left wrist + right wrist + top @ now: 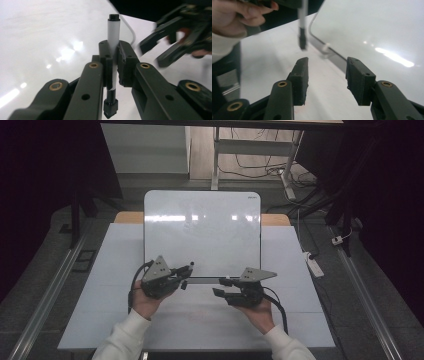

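White marker (pixel 113 42) sits pinched in the left gripper (pixel 113 62) above the whiteboard (pixel 200 230); the right gripper (pixel 327 72), jaws spread and empty, hovers nearby over the surface (pixel 100 310).

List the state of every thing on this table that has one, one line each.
Marker: clamped across the left hand-held gripper's jaws, black tip end showing, off the board.
Left hand-held gripper: shut on the marker.
Right hand-held gripper: open, nothing between the jaws.
Whiteboard: lying flat on the table, surface blank.
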{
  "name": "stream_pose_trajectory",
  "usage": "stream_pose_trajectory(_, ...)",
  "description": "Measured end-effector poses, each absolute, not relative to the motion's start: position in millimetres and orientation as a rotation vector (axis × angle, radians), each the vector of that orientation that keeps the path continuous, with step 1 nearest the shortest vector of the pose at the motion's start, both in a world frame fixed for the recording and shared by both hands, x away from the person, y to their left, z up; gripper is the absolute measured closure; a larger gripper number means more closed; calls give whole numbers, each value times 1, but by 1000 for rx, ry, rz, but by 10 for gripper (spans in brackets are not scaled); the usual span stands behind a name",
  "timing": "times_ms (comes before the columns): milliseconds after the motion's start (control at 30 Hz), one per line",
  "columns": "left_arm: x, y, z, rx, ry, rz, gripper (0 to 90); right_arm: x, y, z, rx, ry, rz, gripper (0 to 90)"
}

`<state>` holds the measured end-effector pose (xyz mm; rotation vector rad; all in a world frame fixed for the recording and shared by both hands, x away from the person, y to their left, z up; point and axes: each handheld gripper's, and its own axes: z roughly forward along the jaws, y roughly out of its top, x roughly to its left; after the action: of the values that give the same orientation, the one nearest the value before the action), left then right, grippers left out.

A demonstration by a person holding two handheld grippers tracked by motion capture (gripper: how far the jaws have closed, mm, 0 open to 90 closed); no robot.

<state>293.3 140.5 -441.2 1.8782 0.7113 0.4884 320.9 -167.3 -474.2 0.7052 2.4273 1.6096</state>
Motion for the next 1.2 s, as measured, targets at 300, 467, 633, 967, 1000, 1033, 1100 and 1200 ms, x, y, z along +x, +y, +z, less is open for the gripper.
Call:
stream_pose_trajectory(300,313,180,-433,1859,855,549,817,317,-236,-483,788,2238,1448,495)
stream_pose_trajectory(467,332,187,-425,1908,907,580,816,314,-267,-488,871,2198,1400,487)
stream_pose_trajectory(633,348,185,-417,1999,939,619,816,310,-282,-490,899,2190,1342,485)
stream_pose_trajectory(967,375,177,-422,2106,1017,657,815,310,-293,-492,934,2171,1333,486)
stream_pose_trajectory(1000,377,177,-424,2119,1028,660,815,310,-293,-492,934,2172,1331,486)
stream_pose_trajectory(1033,379,177,-426,2135,1037,661,814,310,-293,-492,935,2174,1331,486)
stream_pose_trajectory(1100,382,177,-430,2157,1054,662,814,310,-293,-493,935,2177,1328,487)
stream_pose_trajectory(1200,386,179,-434,2168,1083,661,812,310,-292,-493,936,2180,1327,488)
